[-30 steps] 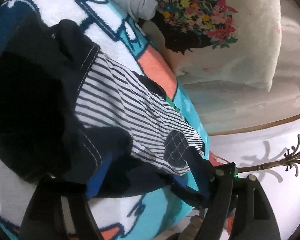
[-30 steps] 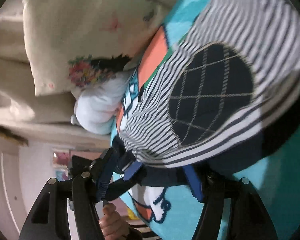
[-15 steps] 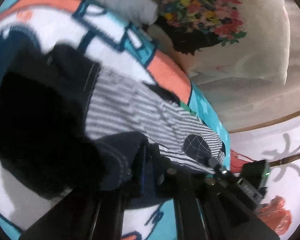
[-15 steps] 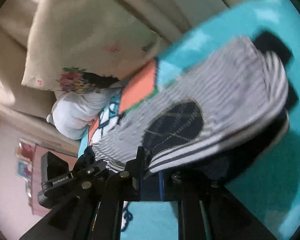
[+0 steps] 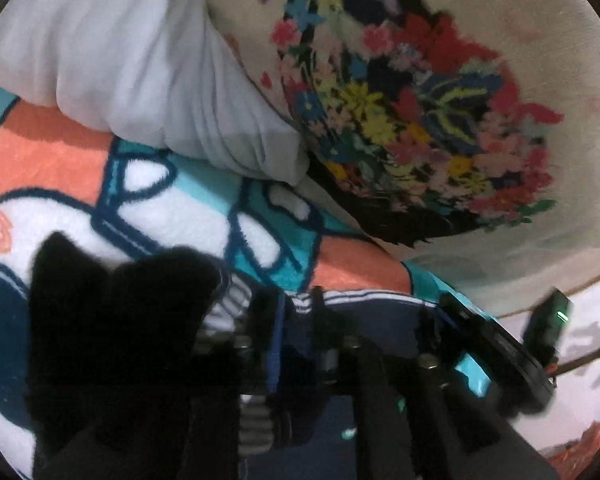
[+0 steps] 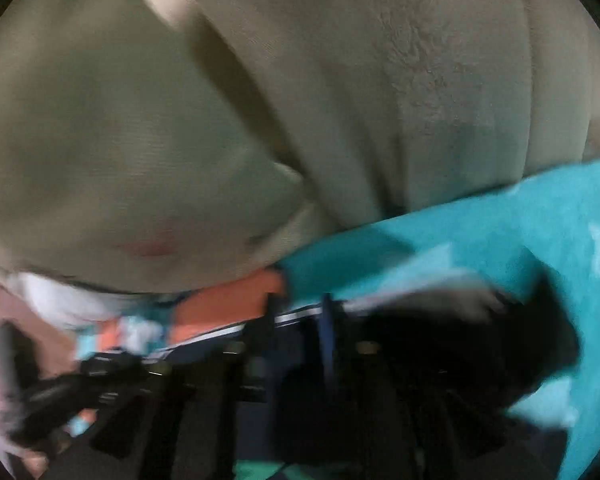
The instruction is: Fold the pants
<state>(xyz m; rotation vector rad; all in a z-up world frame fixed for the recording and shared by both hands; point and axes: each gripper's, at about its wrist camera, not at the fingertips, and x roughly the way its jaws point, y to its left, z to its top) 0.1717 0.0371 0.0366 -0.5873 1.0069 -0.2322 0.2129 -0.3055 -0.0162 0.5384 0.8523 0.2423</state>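
Observation:
The pants point(image 5: 372, 312) are dark navy with a white-striped panel and lie on a teal, white and orange blanket point(image 5: 60, 160). My left gripper point(image 5: 296, 312) is shut on the pants' edge, with dark folds bunched to its left. My right gripper point(image 6: 296, 316) is shut on the same striped edge of the pants point(image 6: 228, 332); the view is blurred. Each gripper shows at the side of the other's view.
A white pillow point(image 5: 120, 60) and a beige cushion with a flower print point(image 5: 420, 100) lie past the pants. A beige cushion or wall of fabric point(image 6: 300, 100) fills the right wrist view. A pale wall point(image 5: 588, 328) with a dark branch print is at the right.
Both grippers went from open around the pants' edge to shut on it. They have lifted and carried the edge forward toward the pillows; the striped panel now shows only as a thin strip.

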